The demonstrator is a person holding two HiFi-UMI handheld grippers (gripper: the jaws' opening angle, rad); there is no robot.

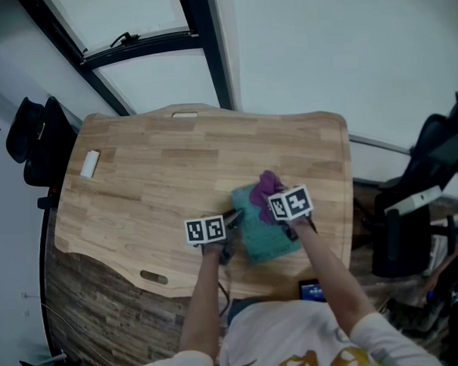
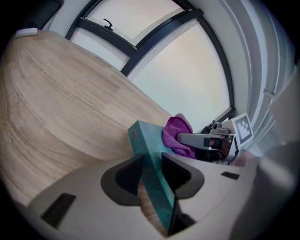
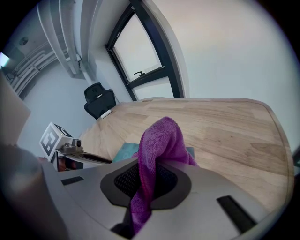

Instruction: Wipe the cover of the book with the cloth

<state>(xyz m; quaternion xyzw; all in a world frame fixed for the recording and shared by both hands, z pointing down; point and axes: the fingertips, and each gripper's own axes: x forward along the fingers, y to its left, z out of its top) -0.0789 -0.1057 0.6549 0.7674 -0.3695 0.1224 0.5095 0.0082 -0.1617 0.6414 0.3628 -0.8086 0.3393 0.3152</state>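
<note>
Clamping flat teal book [image 2: 140, 140] edgewise in left claw [image 2: 152, 176], pinching crumpled magenta cloth [image 3: 161, 140] in right claw [image 3: 150, 180], cover just ahead (probably mid-wipe). Next: press down, sweep across.

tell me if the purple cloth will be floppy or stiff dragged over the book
Probably floppy: the purple cloth folds over and droops where the right tongs pinch it. Likely light, since that pinch holds it up. Its fuzzy weave should grip rather than slide on the teal book.
</note>
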